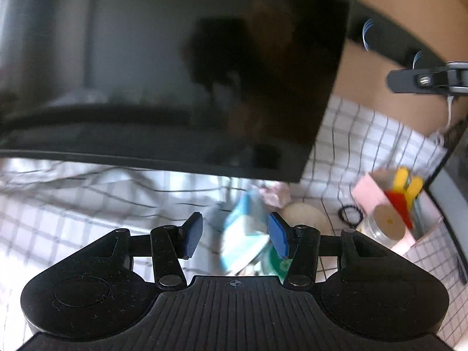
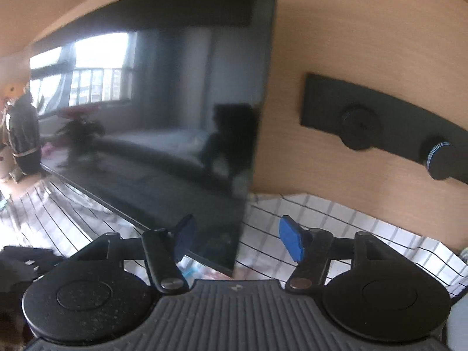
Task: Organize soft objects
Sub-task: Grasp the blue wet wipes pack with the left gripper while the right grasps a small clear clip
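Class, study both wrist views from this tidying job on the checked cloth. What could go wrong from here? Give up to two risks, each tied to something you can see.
1. The left gripper hangs open over a blurred blue-and-white packet; closing now might miss it or catch the checked cloth.
2. The right gripper points at the dark screen, whose lower corner looks close; pushing forward could knock it.

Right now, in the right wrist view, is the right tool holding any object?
No, the right tool stands open with nothing between its blue pads; only the dark screen and the checked cloth lie beyond it.
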Demonstrator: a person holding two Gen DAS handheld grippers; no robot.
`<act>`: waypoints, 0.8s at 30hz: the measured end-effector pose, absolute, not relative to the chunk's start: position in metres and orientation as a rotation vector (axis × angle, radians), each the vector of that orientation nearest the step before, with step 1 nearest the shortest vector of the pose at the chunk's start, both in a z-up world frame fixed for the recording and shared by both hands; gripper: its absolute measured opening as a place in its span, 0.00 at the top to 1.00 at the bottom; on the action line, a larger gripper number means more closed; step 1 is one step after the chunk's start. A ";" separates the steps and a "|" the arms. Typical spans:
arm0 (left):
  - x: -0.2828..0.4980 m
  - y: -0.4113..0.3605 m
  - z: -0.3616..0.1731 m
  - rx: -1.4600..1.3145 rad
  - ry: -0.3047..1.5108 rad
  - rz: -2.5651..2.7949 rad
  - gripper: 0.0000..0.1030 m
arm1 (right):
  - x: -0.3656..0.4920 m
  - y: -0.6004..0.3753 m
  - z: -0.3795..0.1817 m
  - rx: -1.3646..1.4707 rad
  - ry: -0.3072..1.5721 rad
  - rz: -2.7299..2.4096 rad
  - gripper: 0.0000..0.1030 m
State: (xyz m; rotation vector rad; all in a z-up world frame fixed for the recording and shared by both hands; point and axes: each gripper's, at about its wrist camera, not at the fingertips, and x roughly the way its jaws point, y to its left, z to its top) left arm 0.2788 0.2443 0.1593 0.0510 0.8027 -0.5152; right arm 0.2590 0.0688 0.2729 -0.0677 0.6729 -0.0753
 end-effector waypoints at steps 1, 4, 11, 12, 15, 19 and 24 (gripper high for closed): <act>0.289 0.231 0.153 0.062 0.824 -0.526 0.48 | 0.259 0.063 0.269 -0.073 0.686 -0.078 0.38; 0.317 0.195 0.135 0.083 0.886 -0.519 0.48 | 0.258 0.044 0.255 -0.106 0.704 -0.063 0.38; 0.357 0.142 0.081 0.310 1.068 -0.460 0.46 | 0.268 -0.001 0.217 -0.087 0.747 -0.005 0.38; 0.359 0.142 0.074 0.331 1.088 -0.440 0.46 | 0.272 -0.007 0.209 -0.076 0.763 0.002 0.38; 0.366 0.152 0.060 0.326 1.126 -0.424 0.41 | 0.280 -0.019 0.187 -0.038 0.812 0.024 0.38; 0.369 0.162 0.052 0.287 1.138 -0.432 0.39 | 0.286 -0.026 0.164 0.020 0.869 0.037 0.38; 0.383 0.173 0.038 0.159 1.223 -0.444 0.36 | 0.282 -0.021 0.158 0.015 0.881 0.047 0.38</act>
